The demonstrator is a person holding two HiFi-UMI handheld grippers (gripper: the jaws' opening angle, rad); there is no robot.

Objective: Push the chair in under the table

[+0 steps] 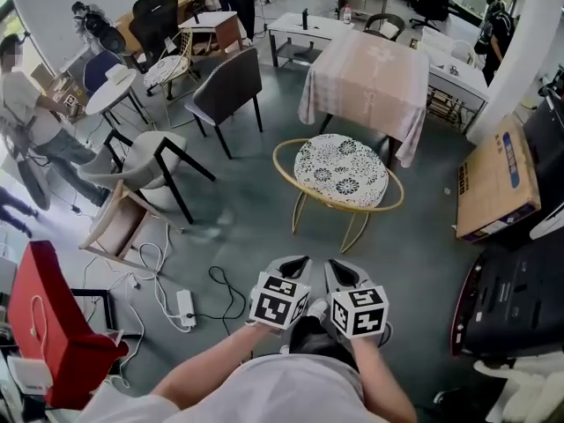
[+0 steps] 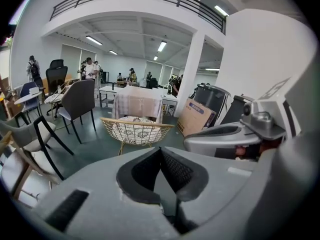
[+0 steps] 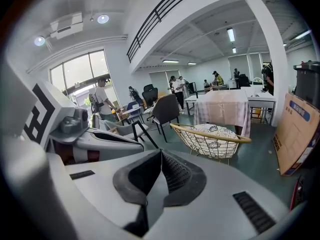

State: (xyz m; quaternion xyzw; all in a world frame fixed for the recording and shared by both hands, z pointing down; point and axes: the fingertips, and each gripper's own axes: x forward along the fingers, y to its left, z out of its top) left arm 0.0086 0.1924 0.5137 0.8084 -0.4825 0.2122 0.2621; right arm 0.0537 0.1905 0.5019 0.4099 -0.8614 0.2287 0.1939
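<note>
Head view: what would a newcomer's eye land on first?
The gold wire chair at mid-frame, pulled out in front of the cloth-covered table. Below it, the left gripper and right gripper sit side by side, both shut and empty, pointing at the chair.

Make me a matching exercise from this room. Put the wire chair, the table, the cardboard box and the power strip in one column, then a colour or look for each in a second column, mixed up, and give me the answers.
Column one:
1. wire chair
2. table
3. cardboard box
4. power strip

Column two:
A. brown with a blue band
B. small, white, lying flat
C. gold frame
D. draped in pale fabric

Pairs: 1-C, 2-D, 3-A, 4-B
</note>
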